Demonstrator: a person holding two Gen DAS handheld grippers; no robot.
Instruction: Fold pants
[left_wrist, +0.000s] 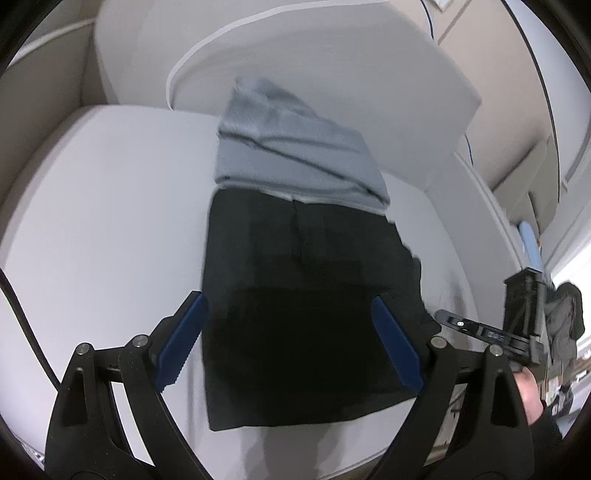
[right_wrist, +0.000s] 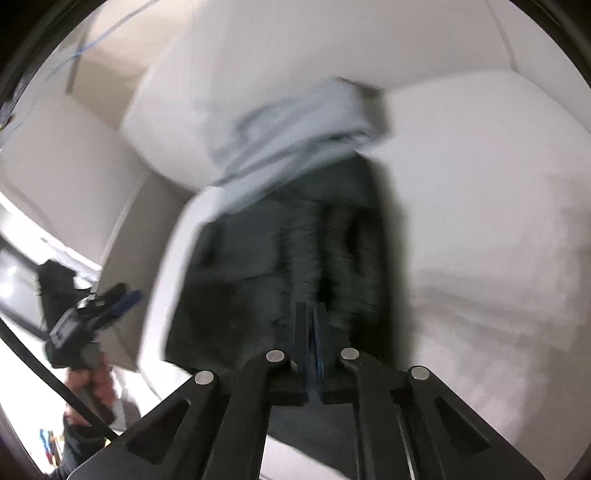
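While the left gripper (left_wrist: 288, 345) hangs spread wide and empty, the folded black pants (left_wrist: 306, 291) lie flat on the white bed (left_wrist: 96, 229) below and between its fingers. Right gripper (right_wrist: 309, 325) is pressed closed (whether on cloth, cannot tell). Beyond the pants, touching them, lies a grey garment (left_wrist: 291, 147), with a white pillow (left_wrist: 332, 66) farthest off.

The left gripper (left_wrist: 290, 347) is hovering over the folded dark pants (left_wrist: 306, 295), its blue fingers (left_wrist: 183, 343) spread wide to either side of them. The pants are lying on a white bed (left_wrist: 103, 221), with a light grey garment (left_wrist: 291, 147) (also folded) touching their edge at twelve o'clock.
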